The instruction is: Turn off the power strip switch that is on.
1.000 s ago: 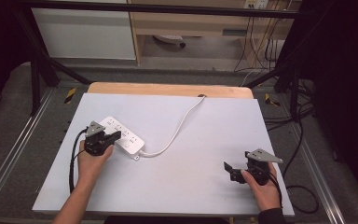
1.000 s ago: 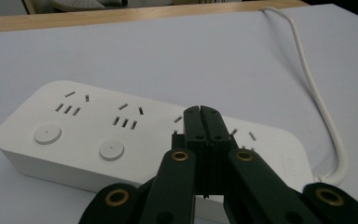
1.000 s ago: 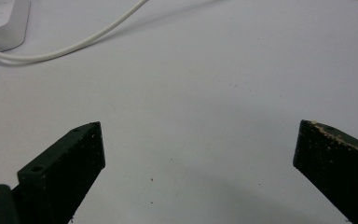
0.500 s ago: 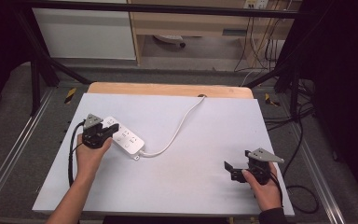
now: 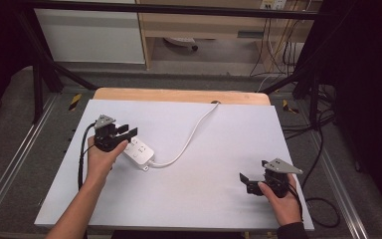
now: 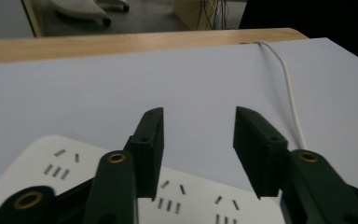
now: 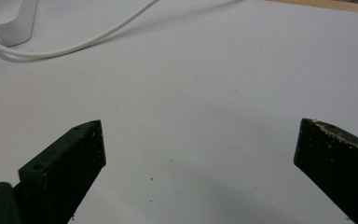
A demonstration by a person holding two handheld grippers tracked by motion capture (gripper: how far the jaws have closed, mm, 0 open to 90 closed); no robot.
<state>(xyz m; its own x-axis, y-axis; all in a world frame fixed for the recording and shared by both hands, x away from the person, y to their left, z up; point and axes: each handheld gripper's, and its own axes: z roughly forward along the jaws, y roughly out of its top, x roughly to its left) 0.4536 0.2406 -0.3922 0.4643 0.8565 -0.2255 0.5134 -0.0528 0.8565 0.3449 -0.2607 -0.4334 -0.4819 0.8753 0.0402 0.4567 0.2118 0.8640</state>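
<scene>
A white power strip [image 5: 138,151] is seen lying flat on the table's white sheet, socket face up, directly under and just ahead of the left gripper [image 5: 127,132], whose jaws are held apart above it. Rows of slotted outlets [image 6: 172,196] are shown beneath those jaws. Its white cable [image 5: 189,141] is run in a curve away from the strip, beyond the gripper's reach, toward the table's far edge.

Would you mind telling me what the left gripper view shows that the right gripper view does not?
The left gripper view alone shows the socket slots on top of the white power strip, under the left gripper, whose jaws stand apart. The right gripper view alone shows the right gripper, jaws wide apart over bare table. Both show the strip's white cable.
</scene>
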